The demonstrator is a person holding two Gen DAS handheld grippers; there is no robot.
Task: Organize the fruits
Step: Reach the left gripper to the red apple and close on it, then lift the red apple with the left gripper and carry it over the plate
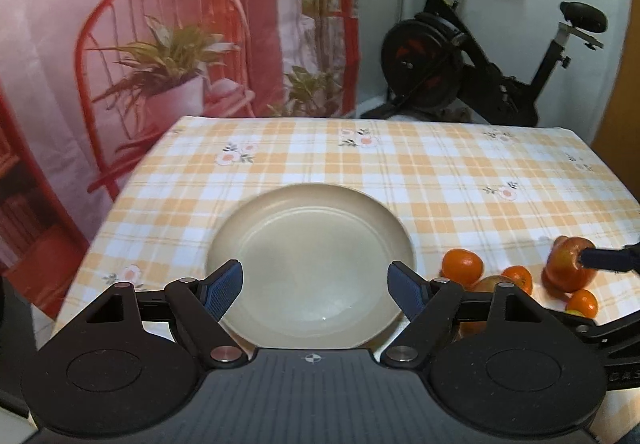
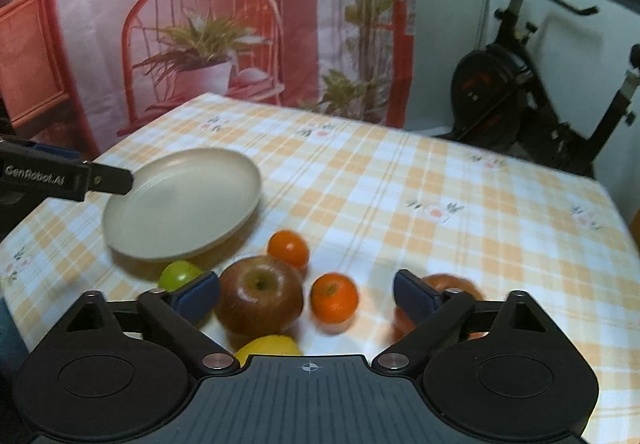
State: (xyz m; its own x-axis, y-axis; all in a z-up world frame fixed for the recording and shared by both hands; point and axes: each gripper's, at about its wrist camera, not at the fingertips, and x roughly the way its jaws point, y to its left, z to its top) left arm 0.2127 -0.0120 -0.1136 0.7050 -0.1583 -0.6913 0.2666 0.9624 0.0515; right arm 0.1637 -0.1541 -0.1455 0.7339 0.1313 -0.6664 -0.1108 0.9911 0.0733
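Beige plate point(image 1: 312, 264), empty, at centre frame in our left wrist view, resting on the checked cloth point(image 1: 400, 171). Our left gripper point(image 1: 315, 286) hangs over the plate's near half, its blue pads point(image 1: 224, 290) apart with nothing between them.

Fruit, right wrist view, lower centre:
- red apple point(image 2: 260, 300), just beside the left pad, which looks close to it or touching; we cannot tell which;
- orange point(image 2: 334, 298), between the pads, clear of both;
- second orange point(image 2: 288, 248), behind the apple, near the plate point(image 2: 180, 203);
- green fruit point(image 2: 180, 276), just below the plate's near rim, partly behind the left pad;
- yellow fruit point(image 2: 268, 348), at the gripper body's edge, mostly hidden;
- second red apple point(image 2: 452, 284), blurred, behind the right pad.

Our right gripper point(image 2: 307, 298) stands apart over this cluster, clamping nothing.

Backdrop point(image 2: 200, 23) with printed chair and plants fills the upper left; exercise bike point(image 2: 520, 91) at the upper right.
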